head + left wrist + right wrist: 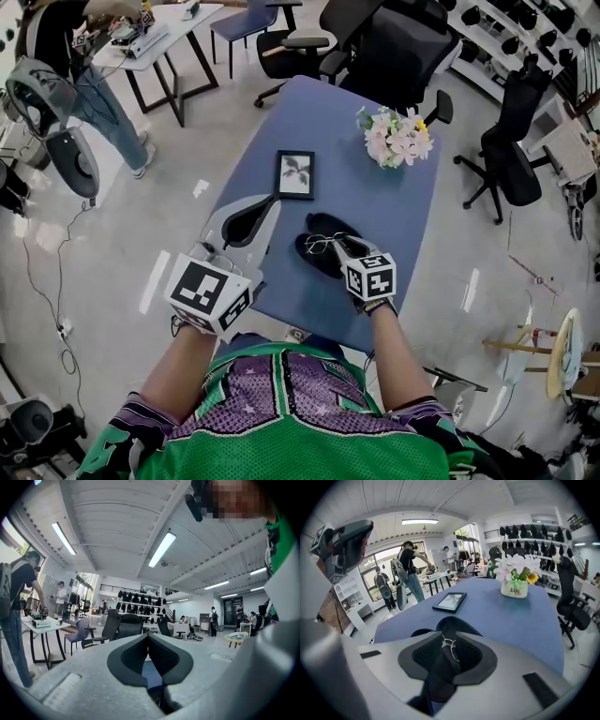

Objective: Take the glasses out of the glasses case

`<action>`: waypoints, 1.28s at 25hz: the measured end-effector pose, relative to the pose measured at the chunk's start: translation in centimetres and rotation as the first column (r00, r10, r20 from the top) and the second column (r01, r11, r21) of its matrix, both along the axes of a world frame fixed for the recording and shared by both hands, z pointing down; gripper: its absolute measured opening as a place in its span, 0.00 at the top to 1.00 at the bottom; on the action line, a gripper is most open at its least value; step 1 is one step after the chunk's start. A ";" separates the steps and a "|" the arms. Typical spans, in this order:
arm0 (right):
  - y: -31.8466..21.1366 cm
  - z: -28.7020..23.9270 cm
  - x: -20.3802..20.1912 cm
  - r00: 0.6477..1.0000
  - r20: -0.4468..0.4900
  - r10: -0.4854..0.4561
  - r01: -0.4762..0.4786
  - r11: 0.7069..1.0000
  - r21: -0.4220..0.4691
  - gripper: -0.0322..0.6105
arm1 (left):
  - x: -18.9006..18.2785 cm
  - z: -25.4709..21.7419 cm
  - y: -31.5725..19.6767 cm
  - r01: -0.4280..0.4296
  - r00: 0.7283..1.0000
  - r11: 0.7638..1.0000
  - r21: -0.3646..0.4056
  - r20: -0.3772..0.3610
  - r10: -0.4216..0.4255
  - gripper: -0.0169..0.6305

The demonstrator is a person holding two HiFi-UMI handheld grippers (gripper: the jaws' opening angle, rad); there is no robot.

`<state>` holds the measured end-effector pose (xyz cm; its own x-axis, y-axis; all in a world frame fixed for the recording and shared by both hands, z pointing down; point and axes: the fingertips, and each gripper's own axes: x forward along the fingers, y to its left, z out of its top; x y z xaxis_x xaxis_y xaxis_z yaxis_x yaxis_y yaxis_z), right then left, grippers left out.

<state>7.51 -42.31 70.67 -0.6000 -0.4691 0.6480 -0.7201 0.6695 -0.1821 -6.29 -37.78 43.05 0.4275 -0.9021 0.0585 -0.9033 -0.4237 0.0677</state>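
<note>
Head view: above the person, steeply down onto the blue worktop (394, 202), close. Left hand-held gripper (148, 637) camera tilts up across the room toward the ceiling (117, 531). Right hand-held gripper (449, 641) camera looks low along the worktop, sharing picture frame (450, 602) and flowers (513, 571) with head view.

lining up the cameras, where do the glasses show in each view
Head view: glasses at centre, over the dark case, at the right gripper tips.
Right gripper view: glasses low centre, wire pinched between the jaws.
Left gripper view: not in it.
Shared landmark: picture frame, beyond the glasses in head and right gripper views.
</note>
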 end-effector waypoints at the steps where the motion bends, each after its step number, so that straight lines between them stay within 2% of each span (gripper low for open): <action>1: -0.1 0.3 0.0 1.000 -0.001 -0.002 0.002 1.000 -0.009 0.83 | 0.0 0.0 0.0 0.003 1.000 1.000 -0.001 0.001 -0.003 0.95; 8: -0.4 2.9 -0.2 0.999 -0.031 -0.034 0.031 0.996 -0.080 0.83 | -0.3 0.4 -0.2 0.025 1.000 1.000 -0.013 0.010 -0.025 0.95; 22: -1.0 5.2 -1.1 0.982 -0.152 -0.112 0.096 0.989 -0.110 0.84 | -2.2 0.7 -0.6 0.072 0.997 0.997 -0.020 0.012 -0.072 0.95; 32: -1.0 5.4 -1.0 0.978 -0.146 -0.149 0.129 0.982 -0.139 0.86 | -2.7 0.7 -0.7 0.072 0.997 0.997 -0.017 0.011 -0.072 0.95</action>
<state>6.53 -43.36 76.09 -0.5407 -0.2953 0.7877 -0.6481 0.7431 -0.1663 -8.96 -38.46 43.77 0.3604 -0.9295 0.0782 -0.9323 -0.3560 0.0645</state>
